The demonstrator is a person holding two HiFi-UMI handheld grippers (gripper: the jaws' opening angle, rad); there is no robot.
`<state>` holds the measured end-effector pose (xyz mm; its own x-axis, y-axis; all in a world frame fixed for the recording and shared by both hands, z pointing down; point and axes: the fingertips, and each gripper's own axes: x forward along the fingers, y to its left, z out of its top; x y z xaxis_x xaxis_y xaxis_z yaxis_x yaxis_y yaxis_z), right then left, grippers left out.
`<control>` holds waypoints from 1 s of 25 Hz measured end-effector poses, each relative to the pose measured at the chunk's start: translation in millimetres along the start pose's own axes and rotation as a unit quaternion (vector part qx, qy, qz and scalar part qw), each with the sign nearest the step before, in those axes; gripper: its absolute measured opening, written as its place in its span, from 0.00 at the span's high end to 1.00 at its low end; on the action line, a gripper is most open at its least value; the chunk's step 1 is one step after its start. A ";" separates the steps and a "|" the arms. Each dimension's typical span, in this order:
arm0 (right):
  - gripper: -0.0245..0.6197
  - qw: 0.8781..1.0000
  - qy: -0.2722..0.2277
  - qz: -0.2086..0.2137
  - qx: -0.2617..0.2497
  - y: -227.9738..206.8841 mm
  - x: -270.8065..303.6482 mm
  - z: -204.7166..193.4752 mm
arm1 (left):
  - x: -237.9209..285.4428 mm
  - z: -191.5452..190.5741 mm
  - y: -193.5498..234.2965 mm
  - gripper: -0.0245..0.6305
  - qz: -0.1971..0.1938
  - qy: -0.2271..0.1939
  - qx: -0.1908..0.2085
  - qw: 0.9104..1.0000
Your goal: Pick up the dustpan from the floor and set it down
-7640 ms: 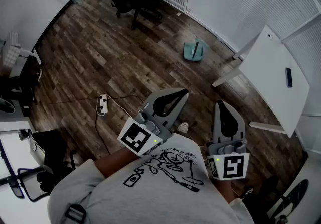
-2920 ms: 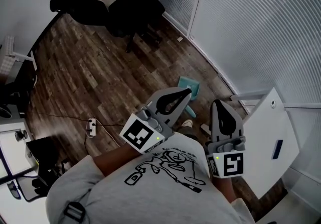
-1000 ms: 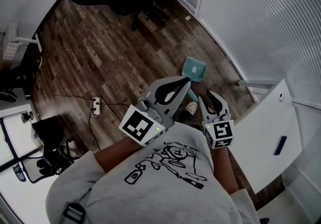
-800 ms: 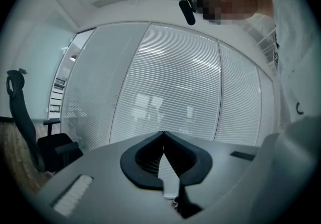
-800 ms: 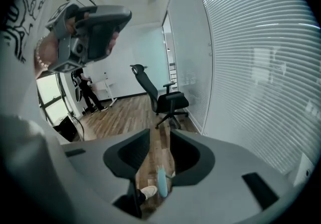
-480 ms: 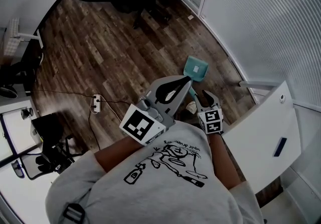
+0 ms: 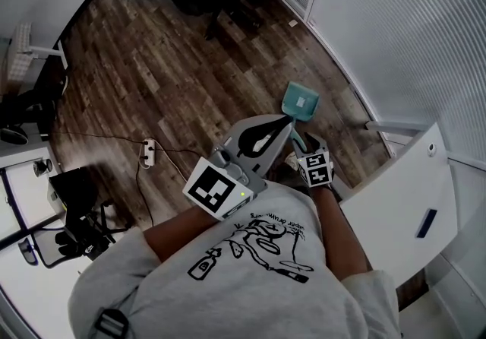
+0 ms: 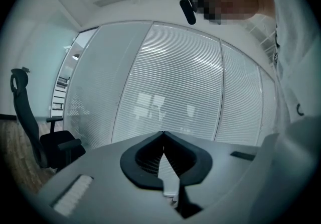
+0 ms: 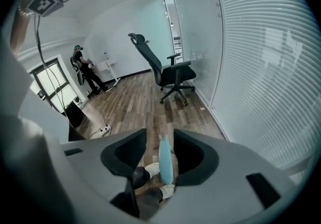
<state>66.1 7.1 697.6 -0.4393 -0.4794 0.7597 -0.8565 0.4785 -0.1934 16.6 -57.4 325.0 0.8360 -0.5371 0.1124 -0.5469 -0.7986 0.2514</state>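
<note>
The teal dustpan (image 7: 300,104) lies on the wooden floor (image 7: 175,79), not yet gripped: the right gripper (image 9: 160,130), its jaws just opening, frames the handle without touching it, the left gripper (image 8: 163,133) is clenched on nothing, so lifting and setting down remain.

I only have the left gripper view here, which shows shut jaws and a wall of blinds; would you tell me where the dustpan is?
Observer: The dustpan lies on the wooden floor, close to the wall of blinds and ahead of the person.
Operator: Thank you. Is the right gripper anywhere near it?
Observer: The right gripper points down at it. Its jaws have just been opening, and the dustpan shows in the gap between them, with the pads not touching it.
Operator: Is anything else down there?
Observer: The person's white shoe shows right beside the dustpan in the right gripper view.
</note>
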 end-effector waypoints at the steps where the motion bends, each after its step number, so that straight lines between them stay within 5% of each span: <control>1: 0.75 1.000 0.004 0.001 0.000 -1.4 4.8 -2.0 | -0.5 -1.6 0.8 0.96 0.001 0.002 0.000 1.000; 25: 0.70 0.994 0.108 0.025 0.002 -8.9 91.3 -67.3 | -23.2 -44.2 31.1 0.96 0.033 0.048 -0.021 0.998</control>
<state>51.8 8.7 810.5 -0.4143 -0.2857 0.8641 -0.8359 0.4950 -0.2372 -17.8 -57.8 372.7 0.7995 -0.5588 0.2204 -0.6006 -0.7491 0.2796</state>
